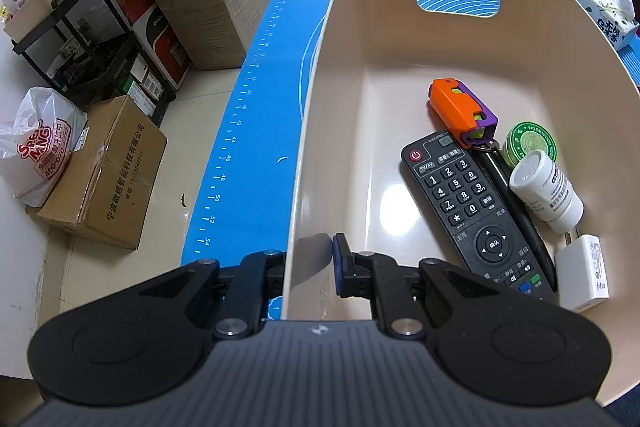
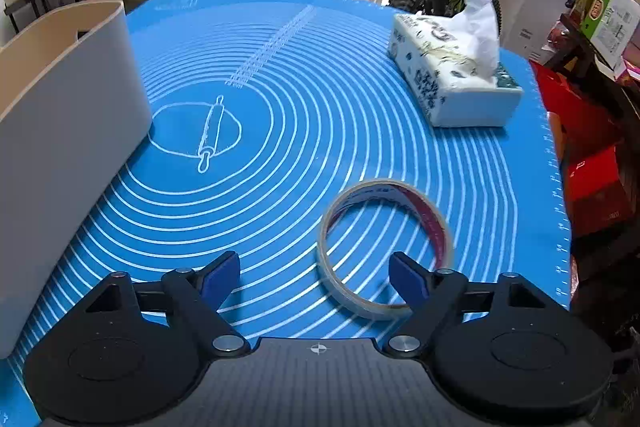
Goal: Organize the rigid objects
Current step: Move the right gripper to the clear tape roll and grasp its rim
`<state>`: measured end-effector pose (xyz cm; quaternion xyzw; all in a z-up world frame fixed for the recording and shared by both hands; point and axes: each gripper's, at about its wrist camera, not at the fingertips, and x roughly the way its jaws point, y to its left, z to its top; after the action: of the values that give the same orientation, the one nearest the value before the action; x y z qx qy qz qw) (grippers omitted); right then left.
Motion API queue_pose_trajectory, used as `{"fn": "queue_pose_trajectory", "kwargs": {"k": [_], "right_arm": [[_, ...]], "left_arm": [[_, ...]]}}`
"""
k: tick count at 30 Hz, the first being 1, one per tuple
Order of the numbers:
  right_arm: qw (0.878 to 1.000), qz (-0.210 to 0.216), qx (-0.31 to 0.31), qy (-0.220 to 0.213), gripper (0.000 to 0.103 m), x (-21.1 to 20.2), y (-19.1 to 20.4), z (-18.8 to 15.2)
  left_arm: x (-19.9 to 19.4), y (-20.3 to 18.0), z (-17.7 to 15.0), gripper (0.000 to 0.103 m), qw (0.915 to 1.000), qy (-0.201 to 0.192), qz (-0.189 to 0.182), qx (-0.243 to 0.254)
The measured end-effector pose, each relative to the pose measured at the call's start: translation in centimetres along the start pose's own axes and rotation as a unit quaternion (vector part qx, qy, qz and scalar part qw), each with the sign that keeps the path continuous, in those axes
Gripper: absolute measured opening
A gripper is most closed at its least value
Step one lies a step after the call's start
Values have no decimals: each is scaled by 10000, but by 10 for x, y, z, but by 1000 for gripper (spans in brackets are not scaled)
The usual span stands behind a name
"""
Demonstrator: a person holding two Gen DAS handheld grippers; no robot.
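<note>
Beige bin (image 1: pixel 400 39): a plastic tub with a handle slot, filling the right half of the left wrist view and standing at the left edge of the right wrist view; it is set on the blue baking mat (image 2: pixel 320 87) that covers the worktop.
Already stowed: a black remote control (image 1: pixel 472 203), an orange and purple toy (image 1: pixel 460 111), a green round tin (image 1: pixel 530 145), a white bottle (image 1: pixel 548 187), a white charger plug (image 1: pixel 584 271) and a dark pen (image 1: pixel 516 203) are gathered at the lower right of the bin floor, touching or just beside one another.
Still out: a tape roll (image 2: pixel 384 247) lies flat on the mat, lower centre-right of the right wrist view, well apart from the bin.
Tissue pack (image 2: pixel 452 75): it sits at the upper right of the mat; whether it is to be stowed cannot be told.
Left tongs (image 1: pixel 310 267): clamped together on the near wall of the bin, one pad inside and one outside.
Right tongs (image 2: pixel 316 275): held apart over the mat, one finger inside the ring of tape and one outside; the tape is not yet pinched.
Progress: judged mostly done, the tape roll being the last loose rigid item in view.
</note>
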<state>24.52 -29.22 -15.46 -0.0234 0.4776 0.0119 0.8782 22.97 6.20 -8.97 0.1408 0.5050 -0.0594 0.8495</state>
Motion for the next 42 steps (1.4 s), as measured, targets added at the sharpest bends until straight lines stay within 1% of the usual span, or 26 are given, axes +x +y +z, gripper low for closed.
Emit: {"fn": "queue_pose_trajectory", "kwargs": {"k": [2,3,6,8,9,11,12,15,17,21,24,31,36,42], "right_arm": [[10000,-11,-68,59,78,6,3,1],[9999,-34,-110,109,77,10,4,2],[10000,12,-78,41,76,12,2,1],[9999,155,-3,51,67,11,0,1],[9998,176,-15,31,65,10,0,0],[9997,216,-76,-23,54,8,2,-3],[9996,244,-93,-44,52,7,3,-3],[9994,291,-162,-72,39,6,7,-3],[9994,243,-221,-87,16,5,9,-3],[9995,237,-208,-96,16,4,7,-5],[9996,181,-90,-211,16,0,5,-6],[9988,270,142,-392,16,-11,-4,-9],[9976,320,188,-583,16,-27,0,-5],[9943,482,186,-931,16,-53,13,8]], "left_arm": [[0,0,0,16,10000,0,-4,0],[0,0,0,16,10000,2,0,-2],[0,0,0,16,10000,2,4,-4],[0,0,0,16,10000,0,5,-6],[0,0,0,16,10000,-2,8,-8],[0,0,0,16,10000,-3,10,-7],[0,0,0,16,10000,-3,9,-7],[0,0,0,16,10000,-3,11,-7],[0,0,0,16,10000,-3,9,-9],[0,0,0,16,10000,-4,7,-5],[0,0,0,16,10000,-2,12,4],[-1,0,1,16,10000,-7,12,-2],[-1,0,1,16,10000,-4,12,-2],[-1,1,1,16,10000,-6,13,-3]]}}
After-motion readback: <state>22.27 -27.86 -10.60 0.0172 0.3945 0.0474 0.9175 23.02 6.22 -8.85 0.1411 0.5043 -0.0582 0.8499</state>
